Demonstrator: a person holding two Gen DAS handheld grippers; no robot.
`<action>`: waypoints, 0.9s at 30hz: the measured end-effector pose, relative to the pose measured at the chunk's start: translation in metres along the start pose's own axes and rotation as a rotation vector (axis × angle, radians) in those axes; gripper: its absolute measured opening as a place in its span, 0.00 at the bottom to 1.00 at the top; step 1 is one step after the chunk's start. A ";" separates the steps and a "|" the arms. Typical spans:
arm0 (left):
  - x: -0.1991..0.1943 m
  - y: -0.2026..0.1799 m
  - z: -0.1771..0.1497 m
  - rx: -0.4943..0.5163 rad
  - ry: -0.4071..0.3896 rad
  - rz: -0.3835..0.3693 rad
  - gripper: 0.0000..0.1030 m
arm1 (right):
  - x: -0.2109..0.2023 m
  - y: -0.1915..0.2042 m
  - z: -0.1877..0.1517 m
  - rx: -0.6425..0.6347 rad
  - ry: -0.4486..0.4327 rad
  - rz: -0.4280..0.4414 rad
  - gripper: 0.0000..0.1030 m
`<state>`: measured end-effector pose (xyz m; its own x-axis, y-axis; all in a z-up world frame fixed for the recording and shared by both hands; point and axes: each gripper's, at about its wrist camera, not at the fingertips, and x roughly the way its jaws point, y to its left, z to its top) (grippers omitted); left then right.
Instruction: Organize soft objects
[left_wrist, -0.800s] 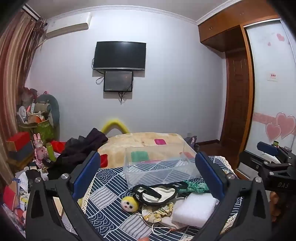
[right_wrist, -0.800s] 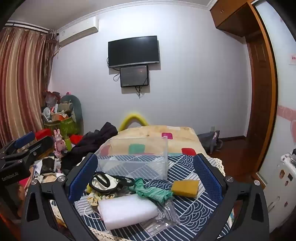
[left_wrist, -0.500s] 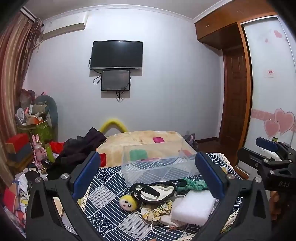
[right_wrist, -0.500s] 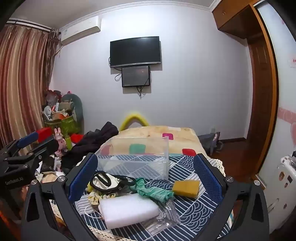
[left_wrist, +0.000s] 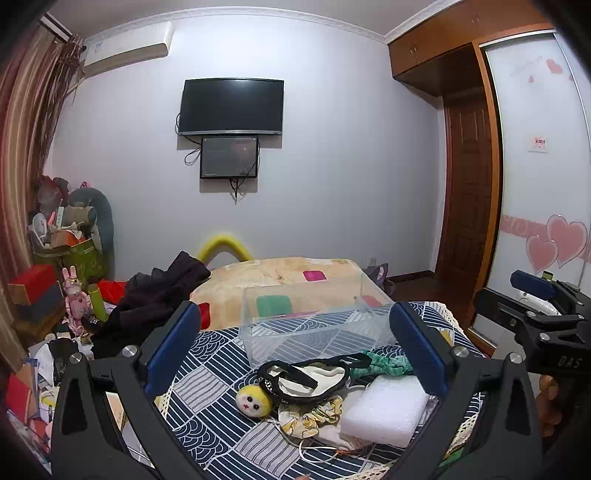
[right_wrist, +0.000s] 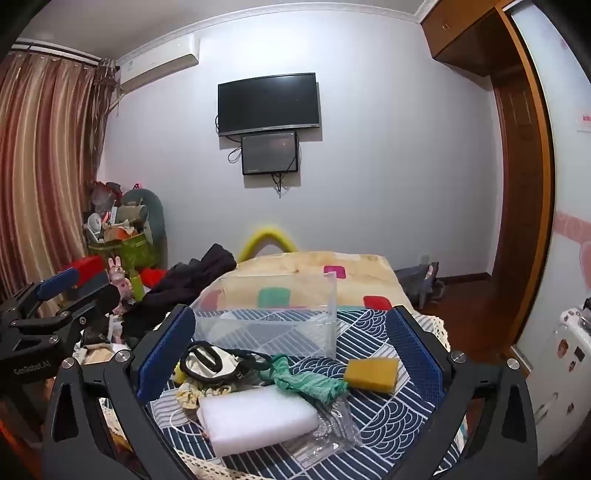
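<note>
Tools apart above crosswise foam block

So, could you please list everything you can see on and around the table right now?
Clear plastic box: one, transparent, far middle of the table.
Tablecloth: one, navy and white pattern, covering the table.
Plush toy: one, yellow with white face, left of the pile.
Drawstring pouch: one, cream with black trim, in front of the box.
Green cloth: one, teal, middle of the pile.
Foam block: one, white, near edge.
Sponge: one, yellow, right of the pile.
Scrunchie: one, pale yellow floral, beside the foam.
Plastic bag: one, clear, right of the foam.
Televisions: two, black, wall.
Left gripper: one, black with blue pads, open.
Right gripper: one, same colours, open.
</note>
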<state>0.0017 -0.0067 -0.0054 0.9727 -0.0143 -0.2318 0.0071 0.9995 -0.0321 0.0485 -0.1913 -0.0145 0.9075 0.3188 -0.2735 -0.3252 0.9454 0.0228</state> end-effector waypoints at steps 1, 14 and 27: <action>-0.001 0.000 0.001 -0.001 0.000 0.000 1.00 | 0.000 -0.001 0.000 0.001 0.000 -0.001 1.00; 0.001 0.004 0.001 -0.006 0.015 -0.002 1.00 | -0.001 -0.001 0.003 0.007 0.004 -0.008 1.00; 0.002 0.004 0.002 -0.004 0.011 -0.001 1.00 | -0.002 -0.003 0.004 0.010 0.002 -0.008 1.00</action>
<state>0.0038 -0.0023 -0.0037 0.9700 -0.0152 -0.2426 0.0067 0.9993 -0.0359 0.0487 -0.1948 -0.0102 0.9095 0.3109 -0.2759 -0.3150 0.9486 0.0306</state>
